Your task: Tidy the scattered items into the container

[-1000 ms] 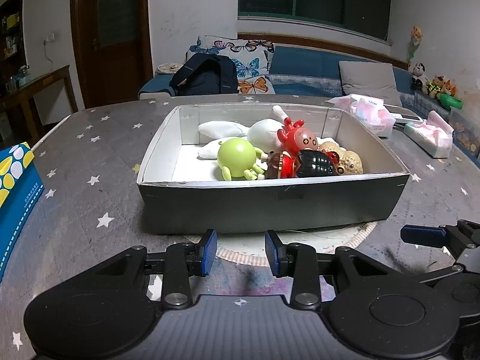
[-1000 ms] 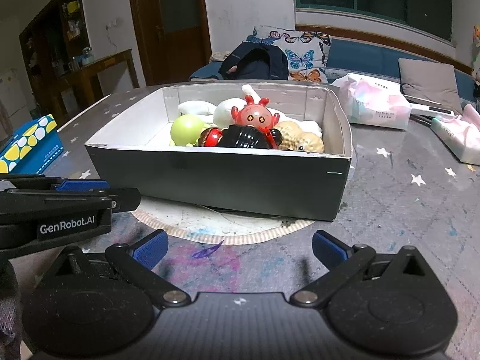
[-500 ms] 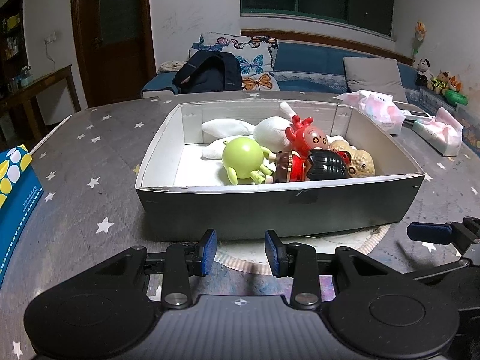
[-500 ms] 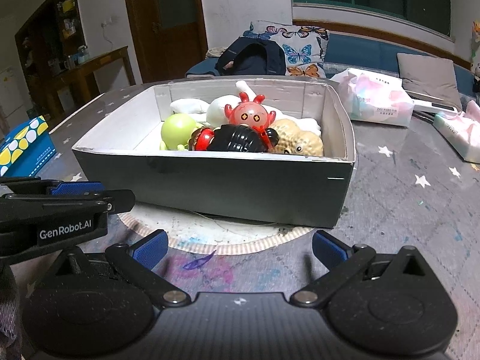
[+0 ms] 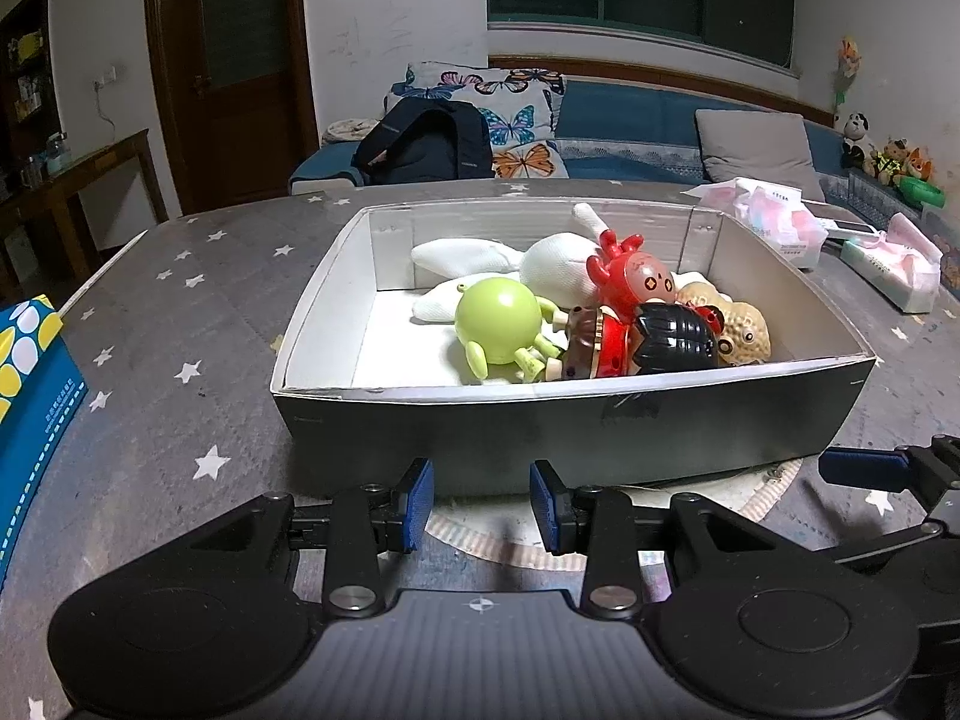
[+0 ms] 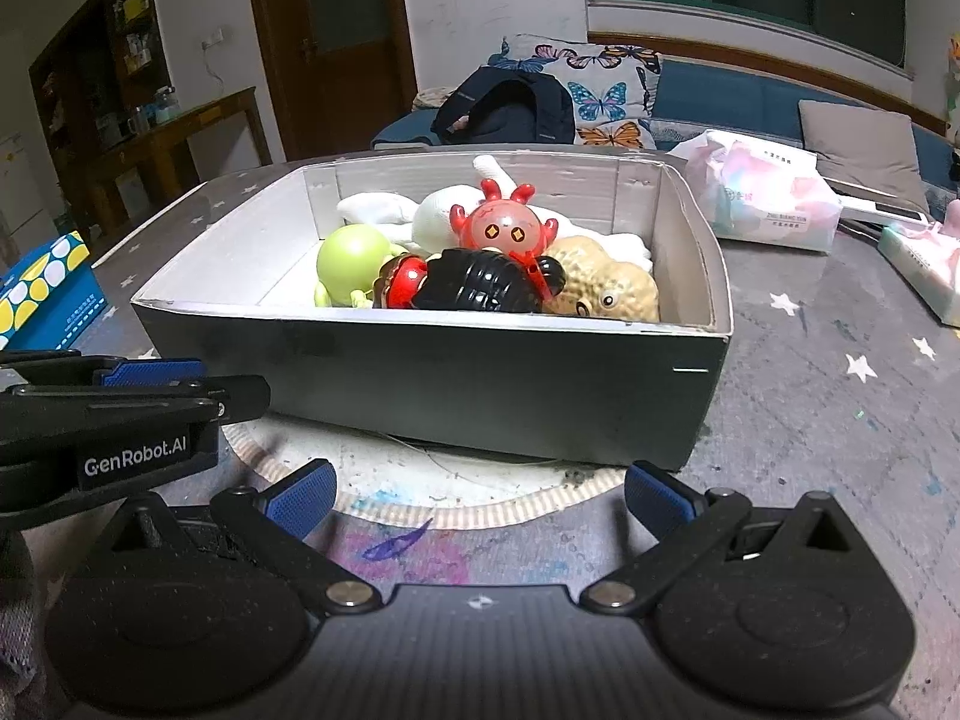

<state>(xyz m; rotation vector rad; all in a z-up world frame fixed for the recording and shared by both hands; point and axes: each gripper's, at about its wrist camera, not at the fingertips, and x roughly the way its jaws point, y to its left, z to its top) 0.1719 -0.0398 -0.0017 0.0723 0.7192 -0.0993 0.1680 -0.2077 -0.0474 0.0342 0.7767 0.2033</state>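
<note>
Two tongs are hovering empty at the near wall of the container [image 5: 570, 426]. I am holding the left gripper [image 5: 480, 504] with its jaws parted by a narrow gap, nothing between them; the right gripper [image 6: 480, 495] is spread wide, also released. The container is sitting at 12 o'clock from both, on a paper plate [image 6: 444, 501]. Inside it are lying the green toy [image 5: 498, 321], the red crab toy [image 6: 504, 228], the black-and-red toy [image 6: 474, 285], the tan toy [image 6: 606, 288] and the white plush [image 5: 540, 267]. I am judging the gathering step as finishing: no loose toy is showing on the table [image 5: 180, 324]. The next move calls for scanning outward for stragglers.
</note>
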